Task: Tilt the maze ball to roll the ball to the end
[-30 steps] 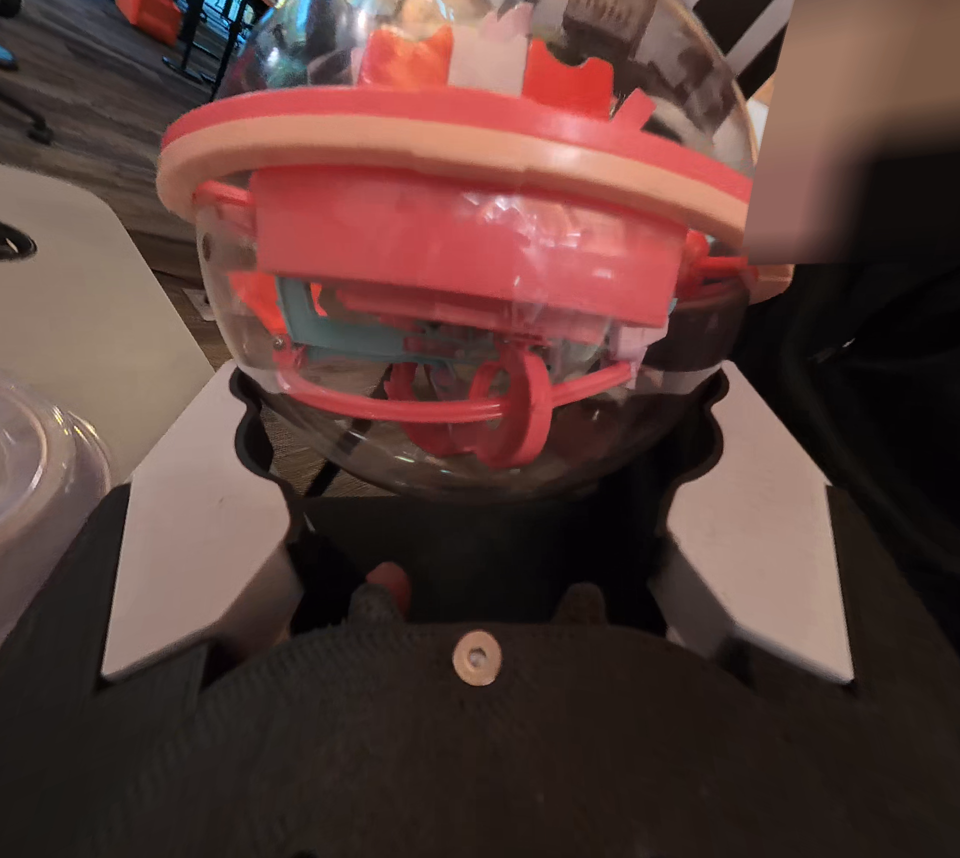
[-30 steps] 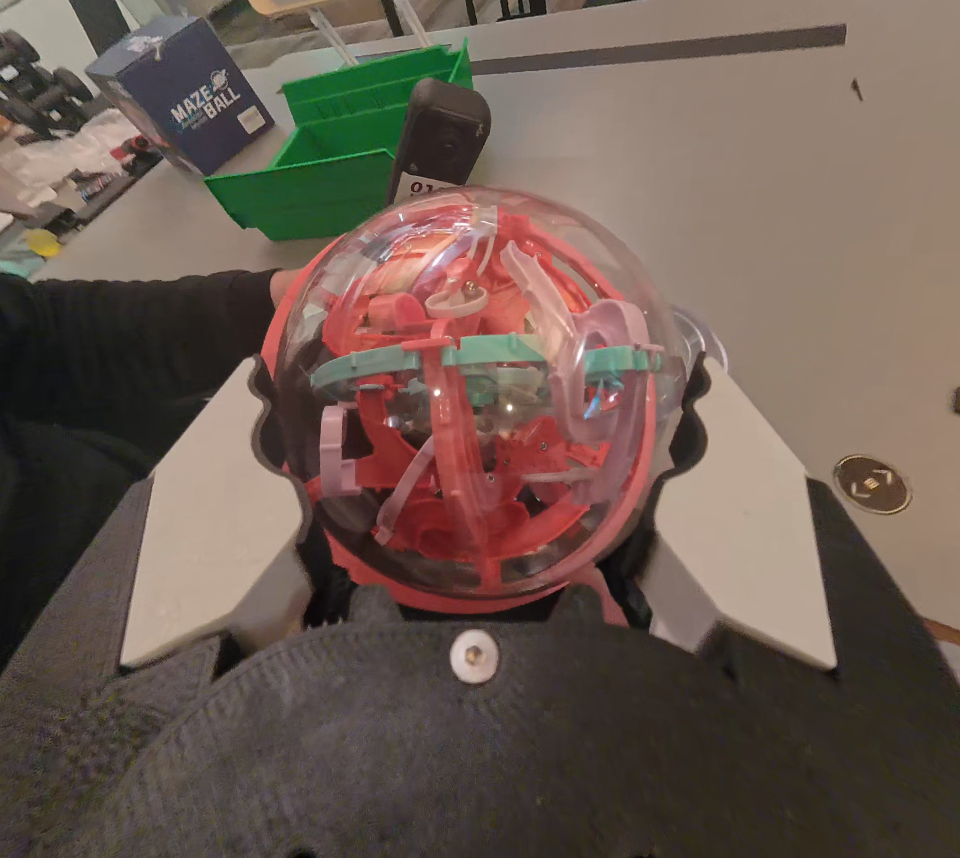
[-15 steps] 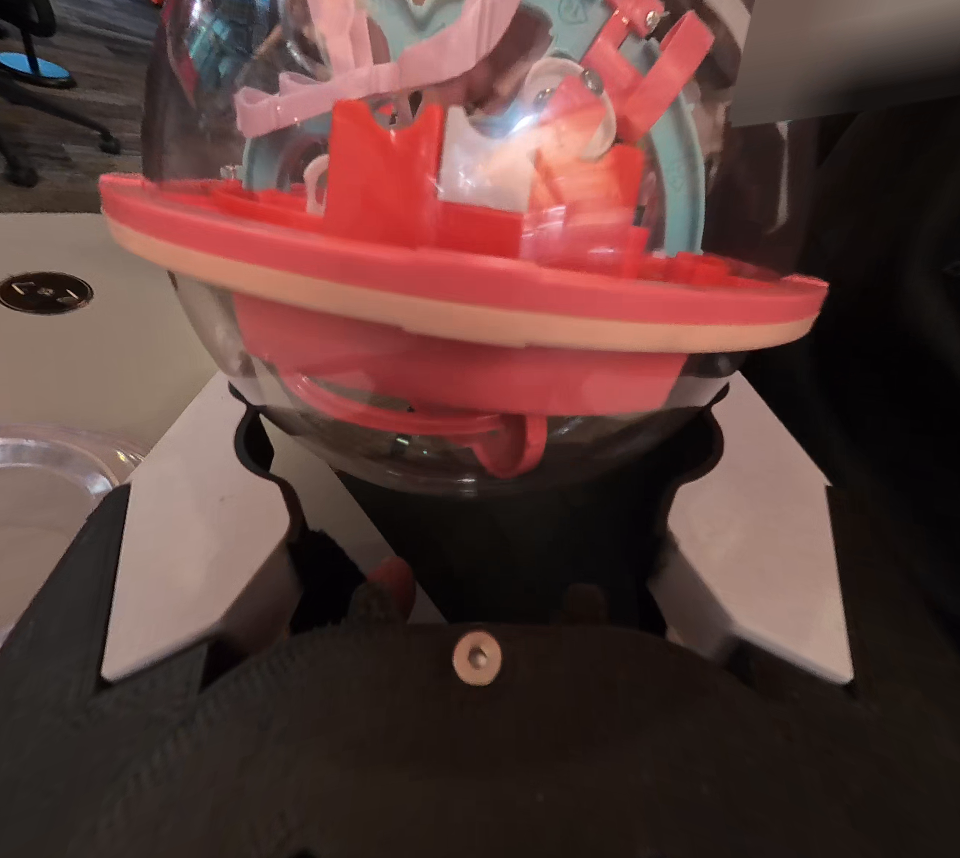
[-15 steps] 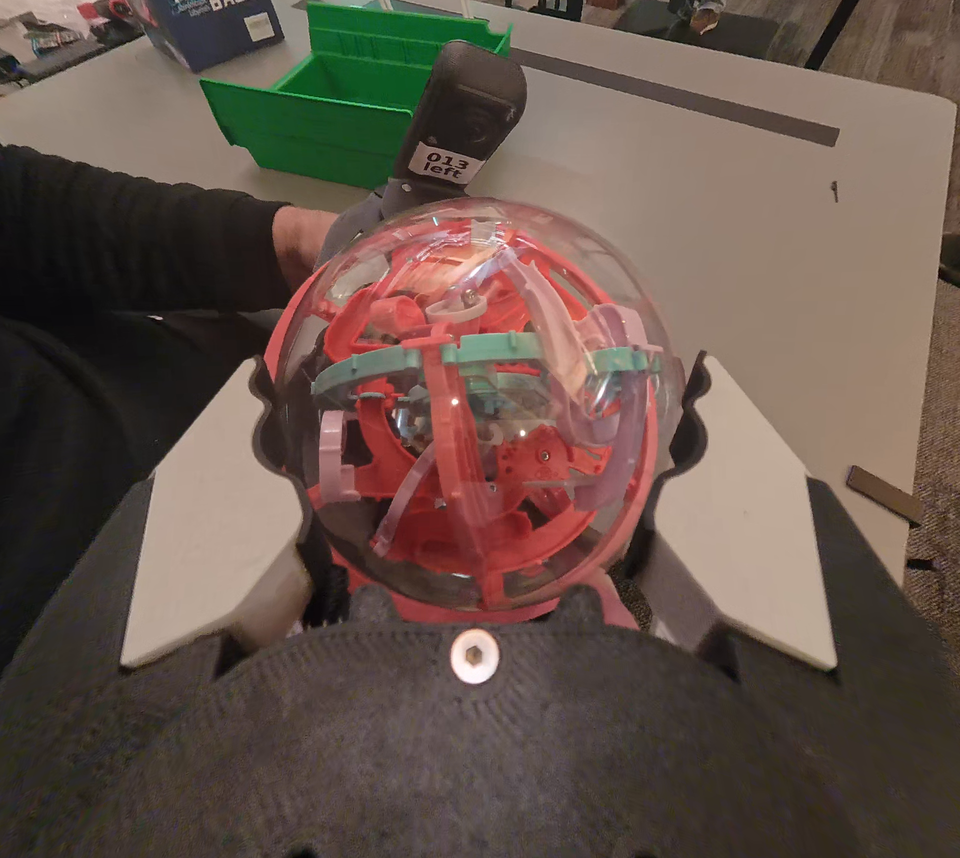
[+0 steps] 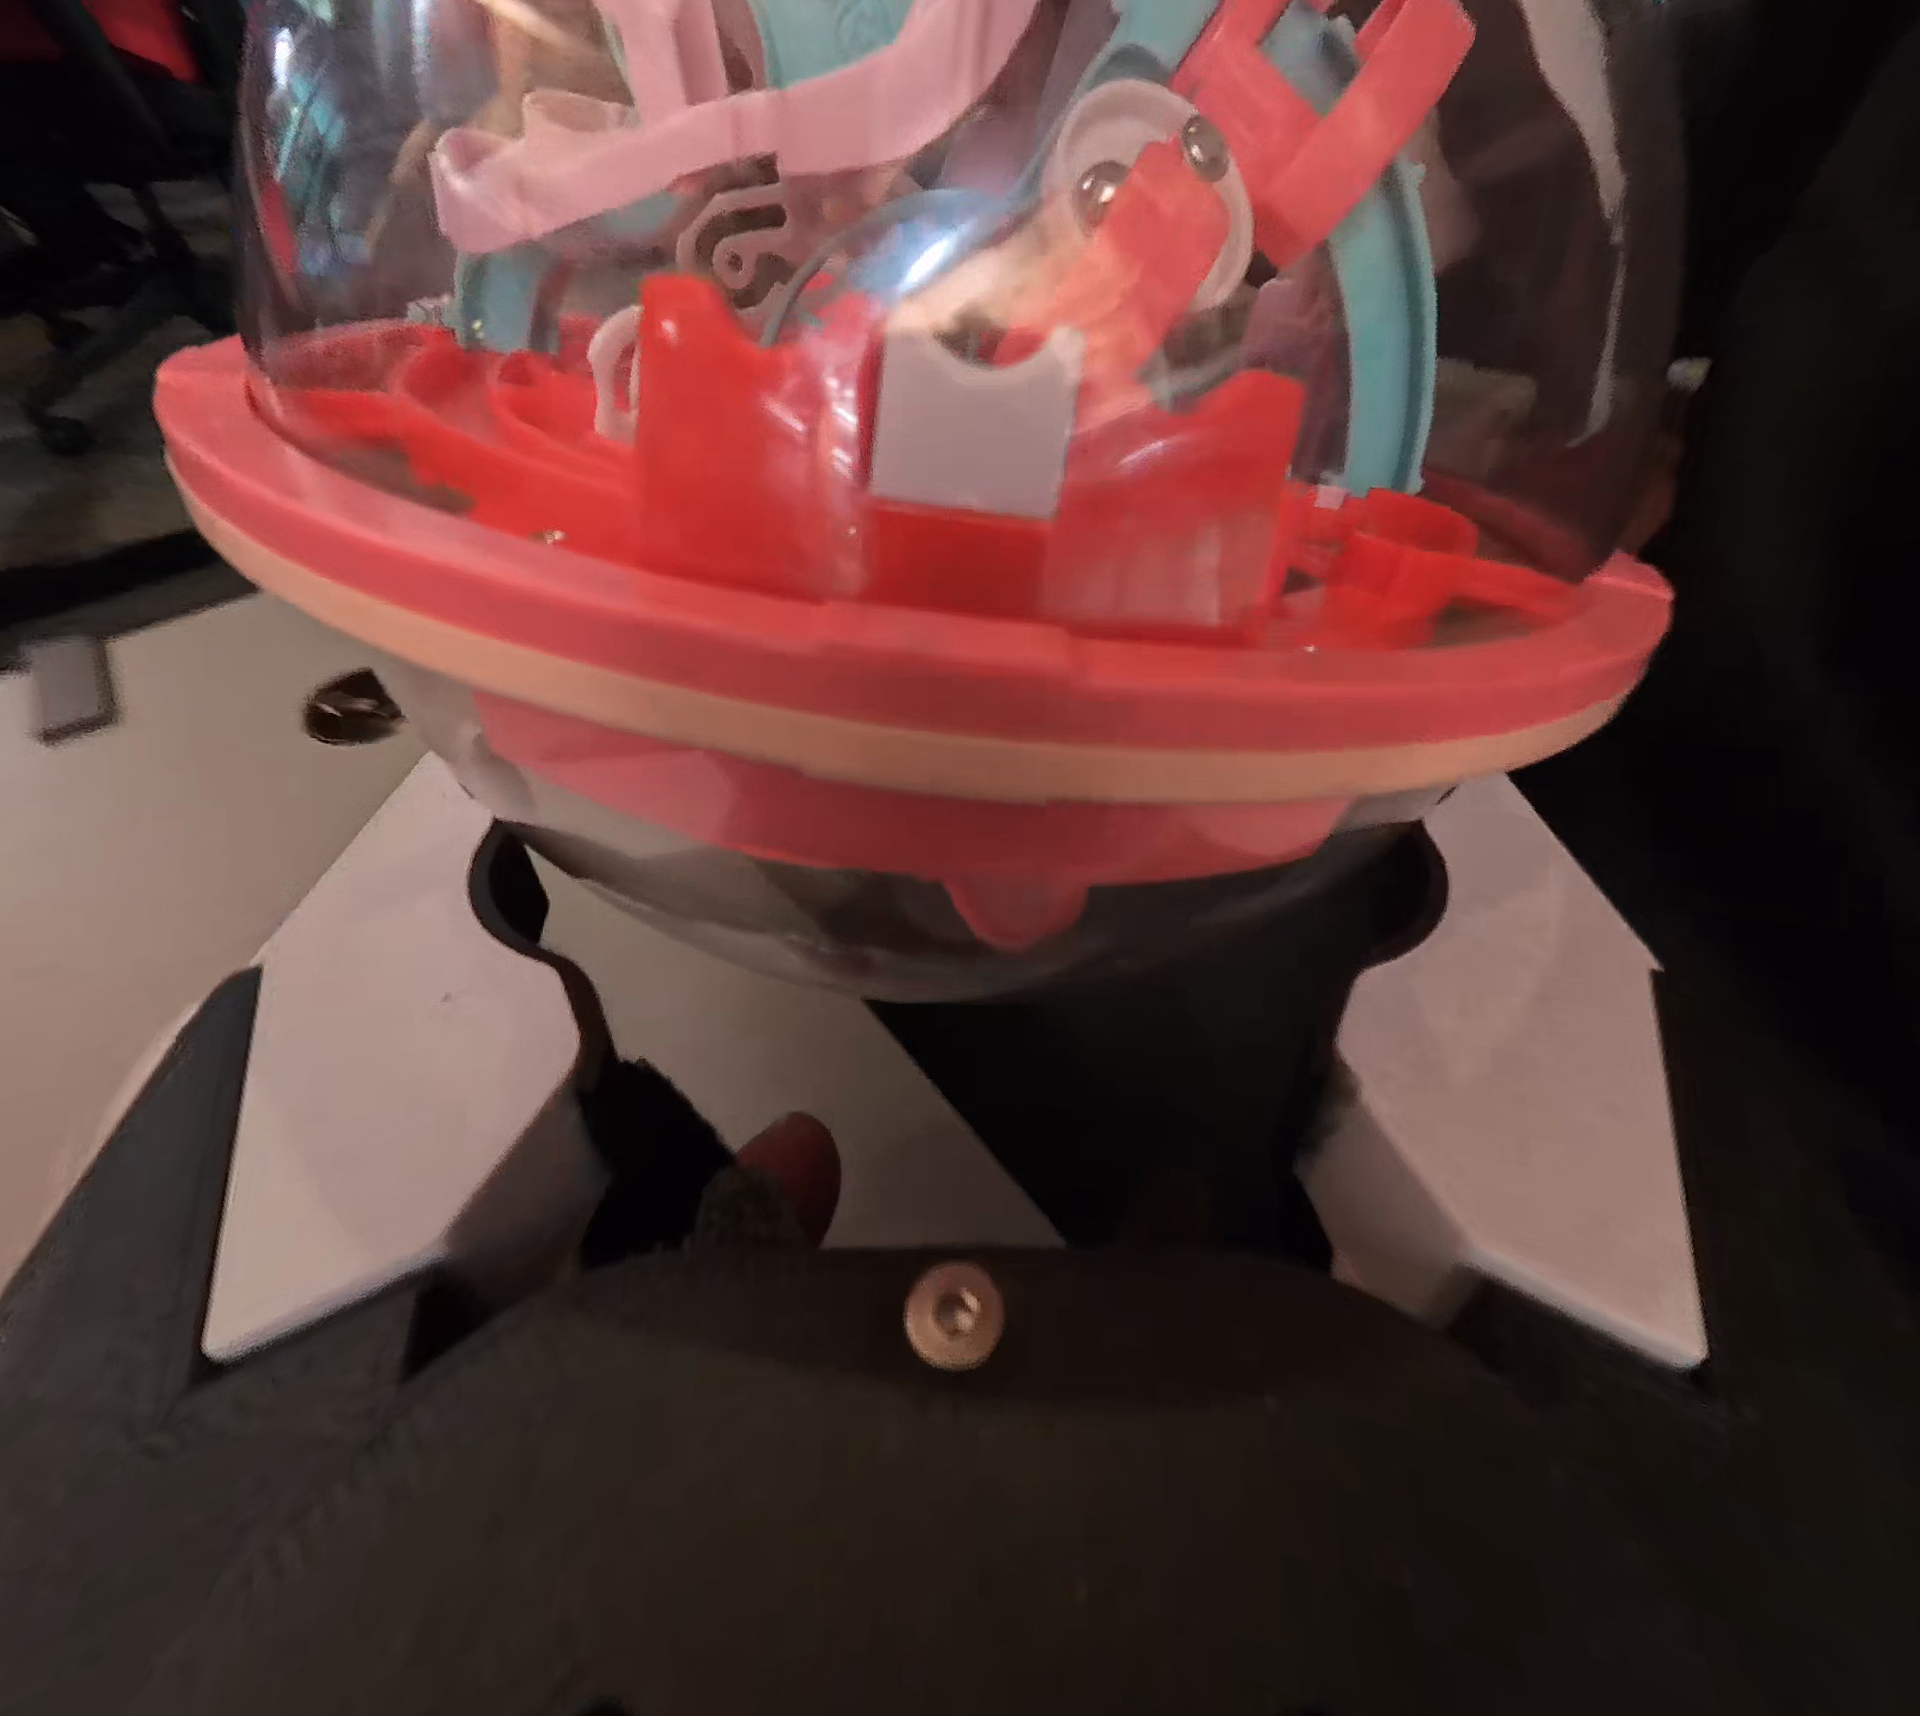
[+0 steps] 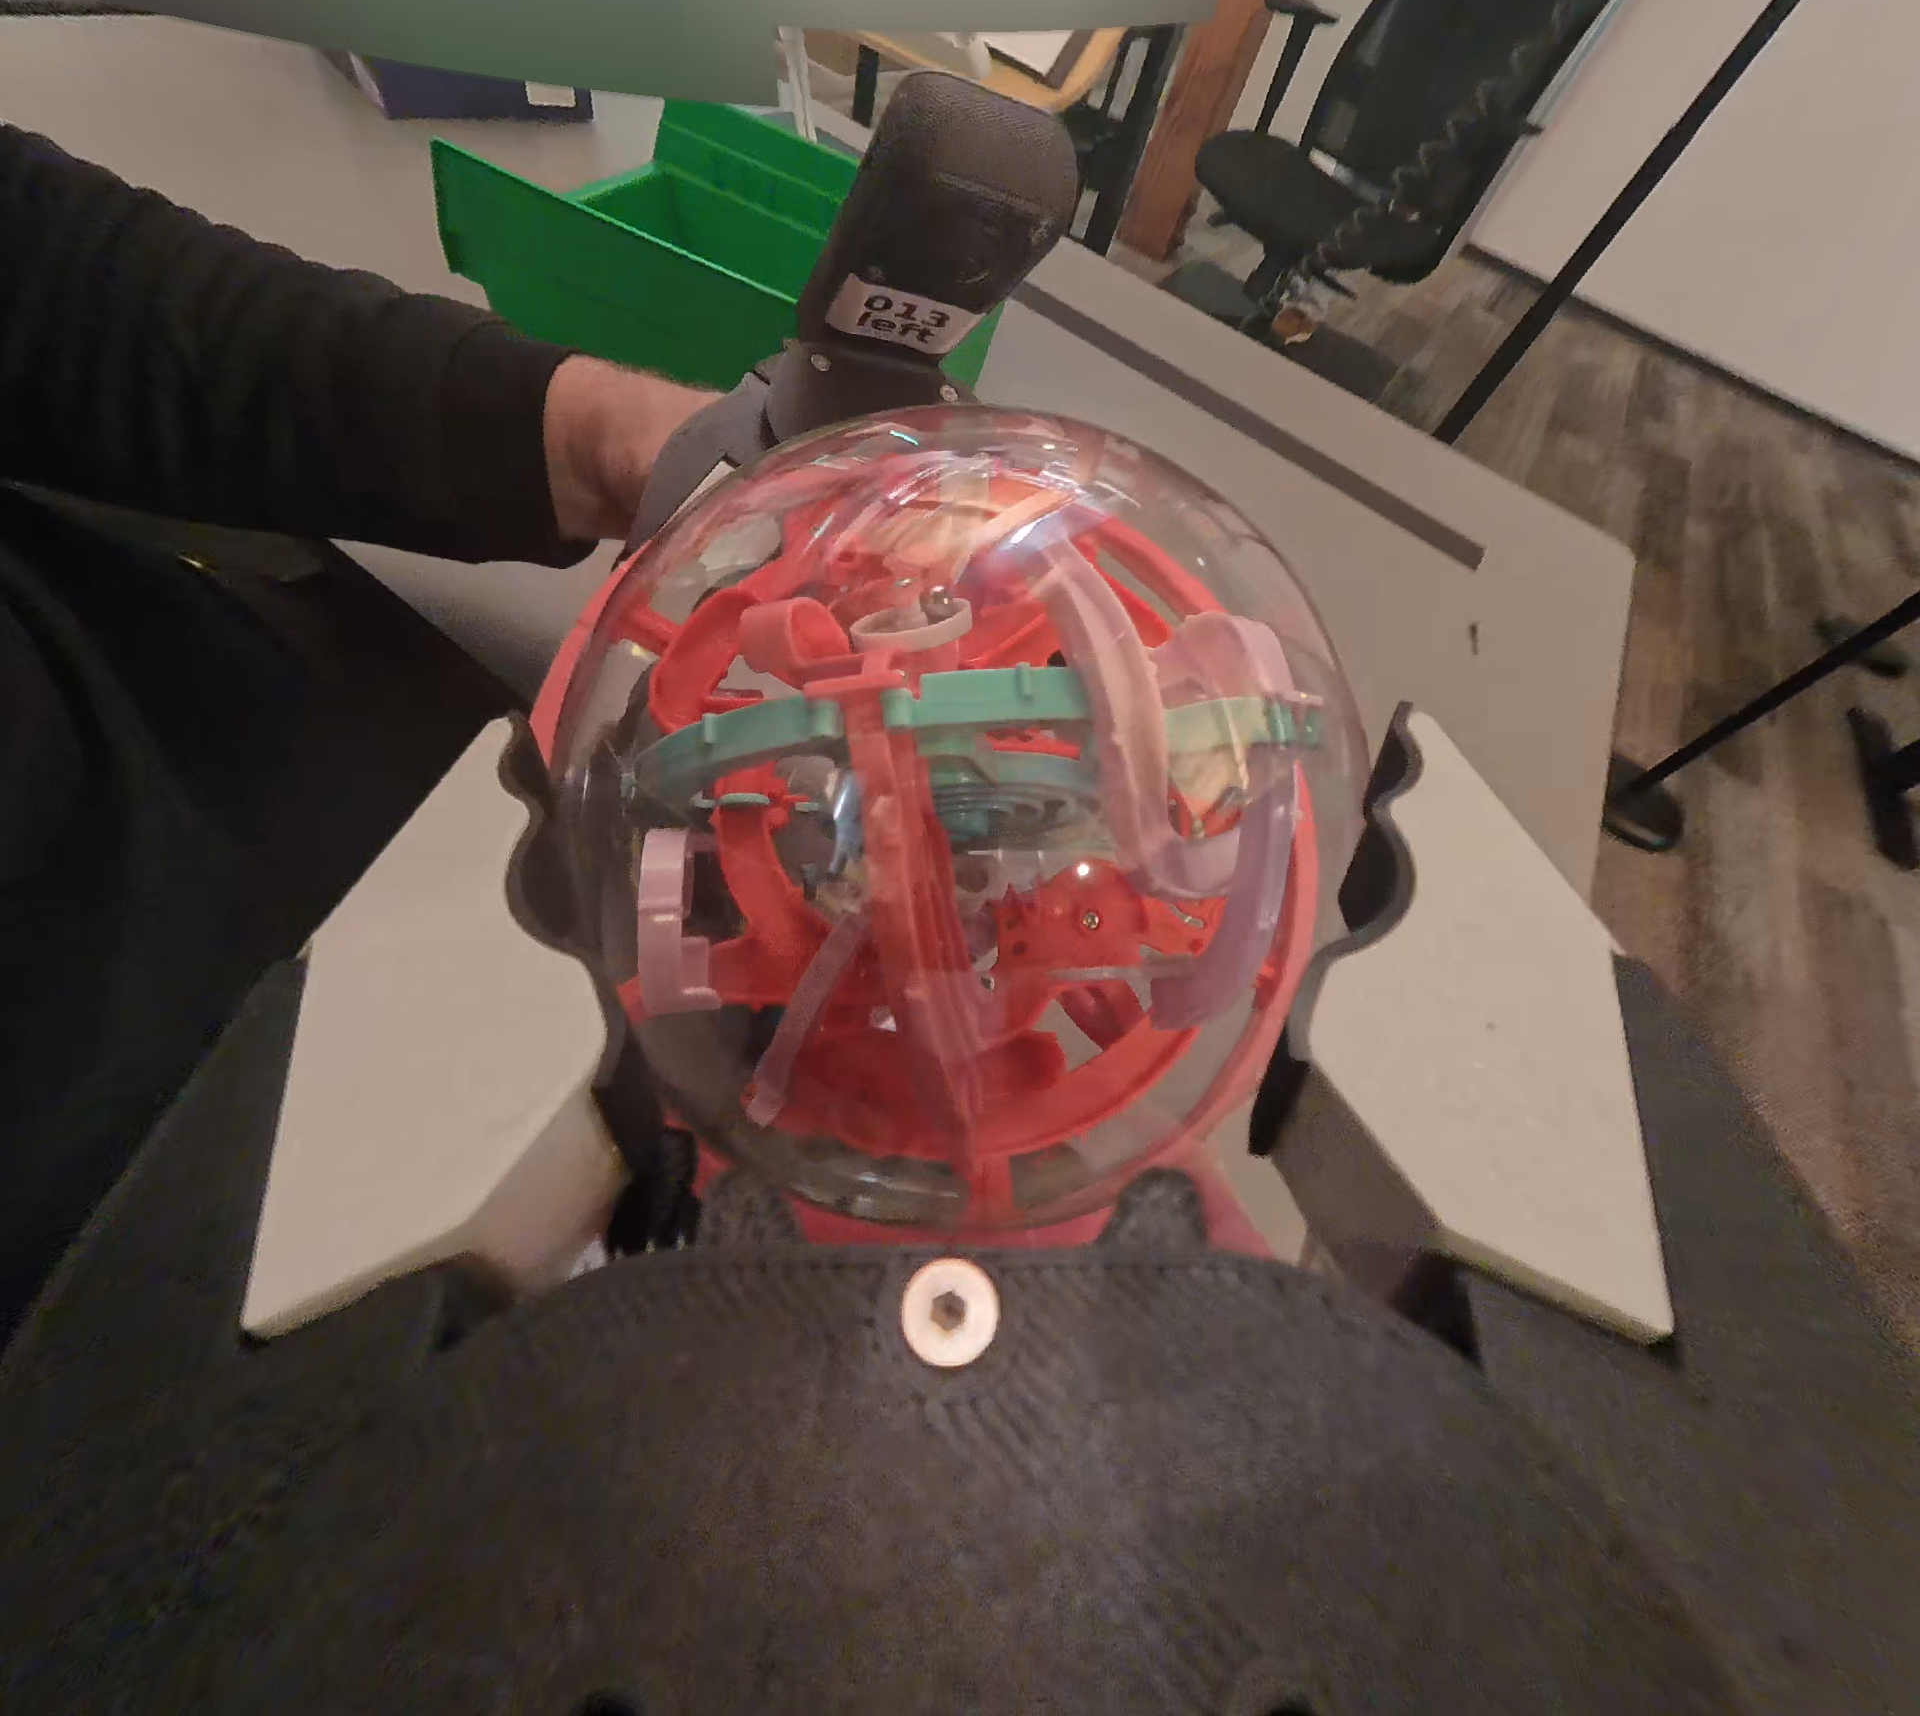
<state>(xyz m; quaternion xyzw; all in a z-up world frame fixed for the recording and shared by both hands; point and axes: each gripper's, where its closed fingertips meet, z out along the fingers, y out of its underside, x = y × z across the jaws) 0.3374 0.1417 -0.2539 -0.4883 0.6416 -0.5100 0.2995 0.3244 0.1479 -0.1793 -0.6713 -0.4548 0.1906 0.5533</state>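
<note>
Maze ball (image 5: 914, 440) fills left view, top cut off.

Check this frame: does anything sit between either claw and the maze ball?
Nothing visible does. The maze ball sits directly between the right claw fingers, and in the left wrist view its lower dome rests between the left claw fingers. Both appear shut on it, off the table.
</note>
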